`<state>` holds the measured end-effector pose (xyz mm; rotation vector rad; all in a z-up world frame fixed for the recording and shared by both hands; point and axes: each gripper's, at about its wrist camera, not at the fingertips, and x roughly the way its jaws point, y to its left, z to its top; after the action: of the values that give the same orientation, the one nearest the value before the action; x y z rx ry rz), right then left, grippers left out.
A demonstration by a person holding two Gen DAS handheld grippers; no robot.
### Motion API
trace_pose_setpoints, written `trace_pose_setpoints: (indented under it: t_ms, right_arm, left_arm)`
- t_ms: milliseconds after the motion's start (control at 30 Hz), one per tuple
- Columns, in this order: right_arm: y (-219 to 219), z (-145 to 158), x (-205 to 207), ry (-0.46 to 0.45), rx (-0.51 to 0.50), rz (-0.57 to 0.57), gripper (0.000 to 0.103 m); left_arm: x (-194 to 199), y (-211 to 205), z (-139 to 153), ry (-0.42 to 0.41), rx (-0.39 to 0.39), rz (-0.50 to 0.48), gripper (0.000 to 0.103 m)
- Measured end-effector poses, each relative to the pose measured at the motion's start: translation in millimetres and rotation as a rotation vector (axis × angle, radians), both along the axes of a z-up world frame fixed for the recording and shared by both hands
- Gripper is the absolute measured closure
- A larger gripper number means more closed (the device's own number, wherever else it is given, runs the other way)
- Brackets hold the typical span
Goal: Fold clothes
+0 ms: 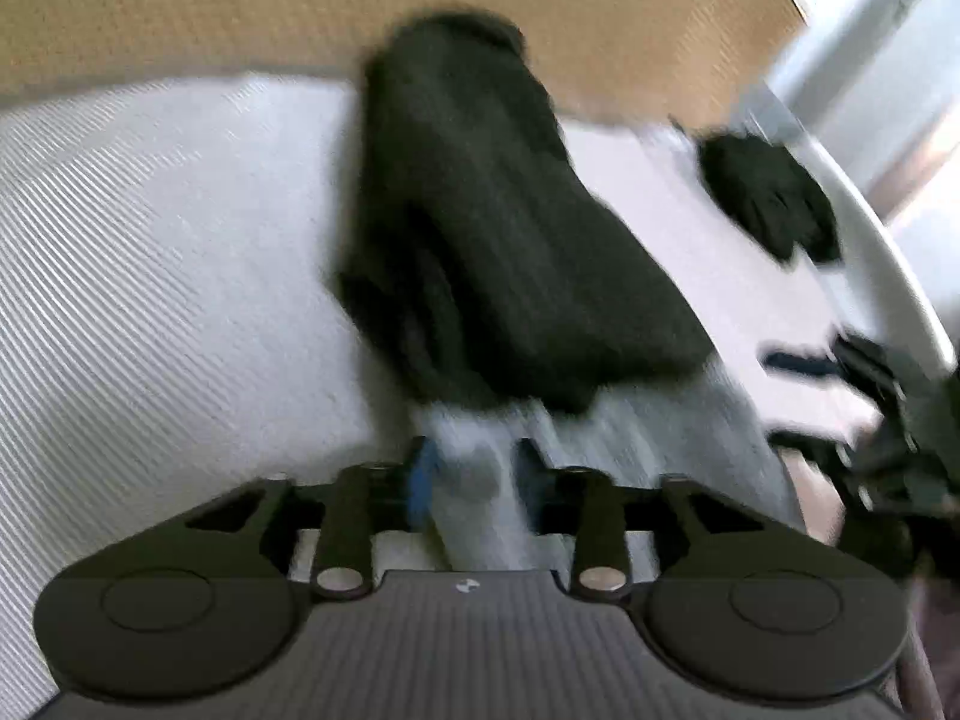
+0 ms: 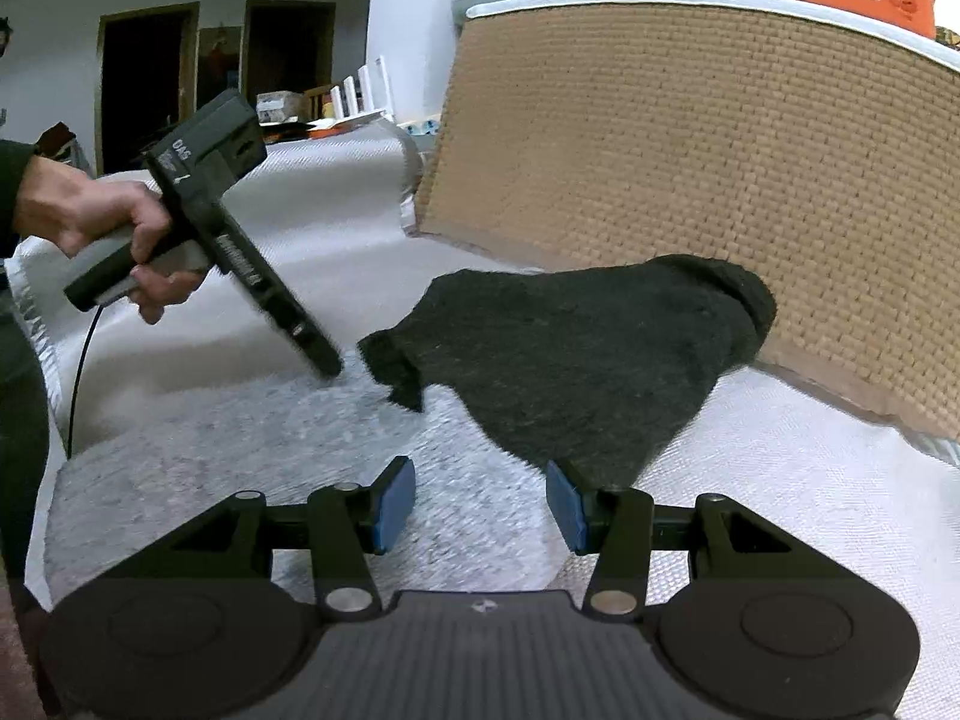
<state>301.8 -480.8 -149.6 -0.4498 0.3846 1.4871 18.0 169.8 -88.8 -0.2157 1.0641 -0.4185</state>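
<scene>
The dark knit garment (image 2: 576, 354) lay flat on the white mattress (image 2: 780, 480), its far end against a tan woven panel (image 2: 720, 150). A grey cloth (image 2: 252, 480) was spread under its near edge. The right gripper (image 2: 480, 510) hovered just short of that edge, jaws apart and empty. The left gripper (image 1: 474, 474) looked clamped on a fold of the grey cloth, though the left wrist view was pretty blurry.

White bed (image 2: 780, 480) bears grey cloth (image 2: 240, 480) (black garment (image 2: 570, 348) atop)
</scene>
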Motion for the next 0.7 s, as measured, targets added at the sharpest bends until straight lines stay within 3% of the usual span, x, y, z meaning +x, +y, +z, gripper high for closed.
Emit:
trace_pose_setpoints:
  t_ms: [67,133,167,200,500,700]
  right_arm:
    - [1,-1,-4,-0.006,-0.006,0.013,0.057]
    - [5,-1,-8,-0.017,-0.02,0.027,0.064]
    - [7,-3,-9,-0.012,-0.029,0.031,0.066]
    - [9,-4,-8,-0.001,-0.044,0.031,0.069]
    - [16,-3,-11,-0.036,-0.05,-0.027,0.069]
    - [15,0,-11,-0.034,-0.051,-0.041,0.069]
  left_arm:
    - [-5,-9,-10,0.025,0.048,-0.02,0.056]
    - [-6,-15,-16,0.039,0.048,-0.035,0.064]
    - [-7,-17,-19,0.044,0.043,-0.042,0.081]
    - [-8,-19,-20,0.046,0.04,-0.051,0.085]
    - [-30,-30,-6,0.029,0.239,-0.089,0.095]
    - [-54,-10,1,0.036,0.235,-0.056,0.095]
